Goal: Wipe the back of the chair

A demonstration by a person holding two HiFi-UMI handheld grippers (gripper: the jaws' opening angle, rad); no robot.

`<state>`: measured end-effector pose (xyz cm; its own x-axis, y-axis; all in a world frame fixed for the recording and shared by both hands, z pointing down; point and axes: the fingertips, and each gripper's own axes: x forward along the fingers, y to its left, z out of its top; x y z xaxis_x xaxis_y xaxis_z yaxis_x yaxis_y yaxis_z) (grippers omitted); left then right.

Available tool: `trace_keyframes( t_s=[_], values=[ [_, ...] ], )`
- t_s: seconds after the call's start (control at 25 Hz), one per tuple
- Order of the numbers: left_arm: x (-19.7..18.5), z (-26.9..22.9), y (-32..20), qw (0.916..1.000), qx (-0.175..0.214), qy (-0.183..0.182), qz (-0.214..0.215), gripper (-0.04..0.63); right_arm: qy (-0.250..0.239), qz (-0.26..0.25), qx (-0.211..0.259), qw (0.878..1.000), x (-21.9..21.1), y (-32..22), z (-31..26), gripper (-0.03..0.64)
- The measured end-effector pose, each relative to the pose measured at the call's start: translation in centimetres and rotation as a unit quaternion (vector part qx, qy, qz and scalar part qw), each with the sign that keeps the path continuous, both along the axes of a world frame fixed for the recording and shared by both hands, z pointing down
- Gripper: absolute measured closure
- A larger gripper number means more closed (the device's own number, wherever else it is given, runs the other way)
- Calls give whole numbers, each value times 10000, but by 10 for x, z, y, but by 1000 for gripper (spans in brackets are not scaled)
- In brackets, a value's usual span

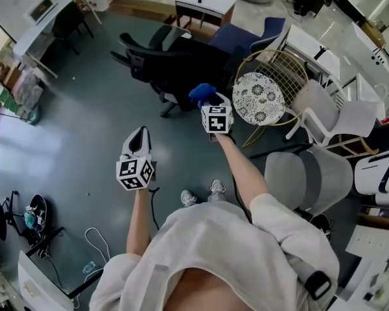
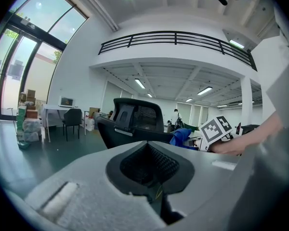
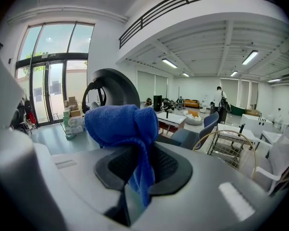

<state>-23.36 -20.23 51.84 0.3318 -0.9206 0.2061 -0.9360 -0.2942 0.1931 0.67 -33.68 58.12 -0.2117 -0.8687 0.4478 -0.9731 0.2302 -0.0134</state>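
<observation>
Although my right gripper is clamped on the blue cloth, a plush, bunched towel, it hangs short of the black chair at upper centre of the head view. I judge its curved, mesh-looking back unwiped. My left gripper is closed on nothing, lower left.

Blue cloth, black chair
</observation>
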Motion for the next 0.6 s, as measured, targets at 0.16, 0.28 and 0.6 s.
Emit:
trace_keyframes(
  t_s=[0.16,0.28,0.6],
  values=[
    [14,-2,-8,9999,38,18,96,591,94,153,-62,9998,25,-1,8,546],
    [23,-2,-9,9999,21,13,163,591,71,187,-156,9997,36,4,10,545],
    [33,3,-8,9999,-51,35,131,591,131,64,-125,9998,37,18,17,545]
  ],
)
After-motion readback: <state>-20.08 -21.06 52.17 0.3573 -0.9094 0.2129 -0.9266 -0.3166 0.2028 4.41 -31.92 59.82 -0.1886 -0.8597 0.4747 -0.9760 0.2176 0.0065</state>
